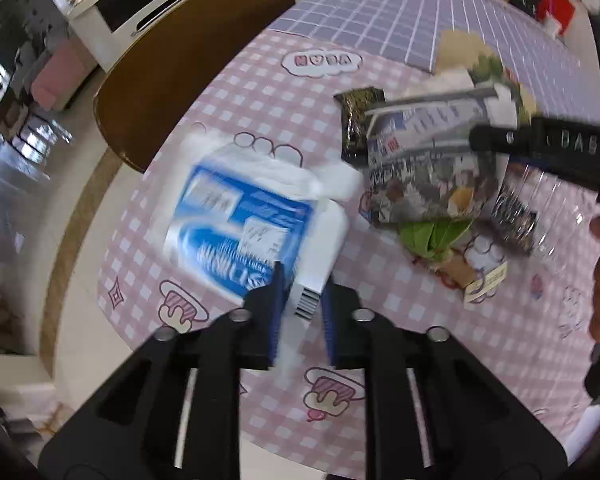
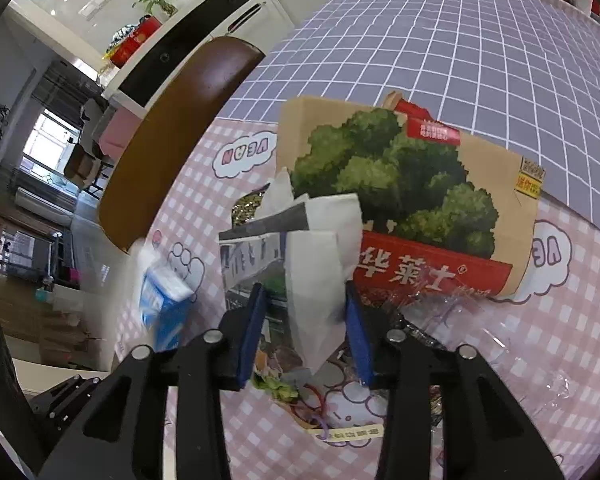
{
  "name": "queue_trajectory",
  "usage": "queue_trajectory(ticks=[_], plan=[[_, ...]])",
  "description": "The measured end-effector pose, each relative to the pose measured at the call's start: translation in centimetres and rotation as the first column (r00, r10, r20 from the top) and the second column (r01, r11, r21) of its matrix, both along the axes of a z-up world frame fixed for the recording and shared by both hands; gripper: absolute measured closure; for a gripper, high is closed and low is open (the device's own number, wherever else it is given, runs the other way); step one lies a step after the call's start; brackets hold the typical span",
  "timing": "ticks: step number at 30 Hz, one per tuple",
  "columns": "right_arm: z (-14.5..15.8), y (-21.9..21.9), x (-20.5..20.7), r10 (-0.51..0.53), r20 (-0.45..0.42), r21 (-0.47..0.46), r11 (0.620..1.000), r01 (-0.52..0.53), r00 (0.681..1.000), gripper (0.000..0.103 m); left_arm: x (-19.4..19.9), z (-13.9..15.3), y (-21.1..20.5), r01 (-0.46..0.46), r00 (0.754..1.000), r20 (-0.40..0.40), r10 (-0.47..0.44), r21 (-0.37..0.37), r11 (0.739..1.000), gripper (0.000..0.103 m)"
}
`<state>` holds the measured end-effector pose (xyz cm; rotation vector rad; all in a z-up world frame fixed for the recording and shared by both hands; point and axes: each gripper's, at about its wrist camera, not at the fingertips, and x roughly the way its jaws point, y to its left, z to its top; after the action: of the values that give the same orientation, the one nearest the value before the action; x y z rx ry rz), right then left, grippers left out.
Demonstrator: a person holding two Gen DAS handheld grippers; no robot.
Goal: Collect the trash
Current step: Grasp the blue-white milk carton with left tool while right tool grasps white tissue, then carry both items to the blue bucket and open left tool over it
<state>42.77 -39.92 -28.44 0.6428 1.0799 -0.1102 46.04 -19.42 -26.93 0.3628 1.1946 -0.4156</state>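
on the pink table (image 1: 380, 320), my left gripper (image 1: 300, 300) pinches the blue box (image 1: 244, 224), its long side pointing away, while my right gripper (image 2: 306, 312) holds white paper (image 2: 320, 280).

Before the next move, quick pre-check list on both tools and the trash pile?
1. Left tool clamped on blue-and-white carton: ok, fingers pinch its barcode end.
2. Carton steady: cannot tell, it is motion-blurred.
3. Right tool around folded newspaper: ok, paper sits between the fingers; firm contact: cannot tell.
4. Newspaper free of other trash: not ok, clear plastic wrap and green leaf scraps lie directly under it.
5. Broccoli-print cardboard still to collect: ok, lying flat behind the paper.
6. Bin location: cannot tell, none in view.
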Motion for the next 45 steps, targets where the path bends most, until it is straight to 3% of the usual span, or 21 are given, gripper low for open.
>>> queue_trajectory(ticks=[3, 8, 15, 19, 23, 26, 31, 33, 36, 38, 45], plan=[[1.1, 0.3, -0.5, 0.029, 0.028, 0.011, 1.0, -0.029, 0.999, 0.081, 0.4, 1.3, 1.6, -0.055, 0.998, -0.019, 0.054, -0.082, 0.995, 0.093], [4.8, 2.3, -1.6, 0.094, 0.104, -0.036, 0.995, -0.091, 0.99, 0.089, 1.0, 4.1, 5.5, -0.16, 0.987, -0.055, 0.151, -0.249, 0.955, 0.097], [11.0, 7.9, -2.3, 0.215, 0.209, -0.135, 0.973, -0.189, 0.954, 0.09, 0.2, 7.1, 12.9, -0.261, 0.965, -0.102, 0.24, -0.425, 0.867, 0.099], [13.3, 13.9, -2.5, 0.312, 0.237, -0.163, 0.946, -0.279, 0.92, 0.09, -1.0, 7.5, 18.7, -0.32, 0.947, -0.128, 0.295, -0.482, 0.816, 0.099], [13.1, 21.3, -2.0, 0.401, 0.223, -0.153, 0.914, -0.375, 0.888, 0.09, -2.6, 7.0, 24.9, -0.378, 0.923, -0.126, 0.363, -0.468, 0.799, 0.099], [11.6, 28.2, -1.8, 0.485, 0.188, -0.136, 0.874, -0.466, 0.854, 0.09, -3.8, 5.5, 30.1, -0.449, 0.891, -0.154, 0.428, -0.439, 0.778, 0.099], [8.4, 37.1, -2.0, 0.569, 0.129, -0.149, 0.821, -0.551, 0.812, 0.09, -5.9, 1.2, 37.6, -0.553, 0.832, -0.209, 0.514, -0.382, 0.74, 0.099], [7.1, 39.8, -2.2, 0.594, 0.106, -0.13, 0.803, -0.581, 0.797, 0.09, -6.3, -0.1, 39.2, -0.571, 0.82, -0.219, 0.529, -0.361, 0.737, 0.099], [6.6, 43.6, -3.0, 0.651, 0.091, -0.185, 0.755, -0.629, 0.754, 0.091, -6.9, -2.3, 41.7, -0.606, 0.796, -0.248, 0.553, -0.34, 0.719, 0.099], [4.6, 45.2, -3.1, 0.654, 0.048, -0.136, 0.753, -0.644, 0.755, 0.09, -7.0, -4.6, 42.9, -0.624, 0.781, -0.276, 0.559, -0.314, 0.716, 0.099], [-2.5, 47.6, -3.3, 0.635, -0.107, -0.114, 0.757, -0.644, 0.765, 0.09, -5.5, -12.9, 43.2, -0.645, 0.751, -0.366, 0.55, -0.228, 0.73, 0.099]])
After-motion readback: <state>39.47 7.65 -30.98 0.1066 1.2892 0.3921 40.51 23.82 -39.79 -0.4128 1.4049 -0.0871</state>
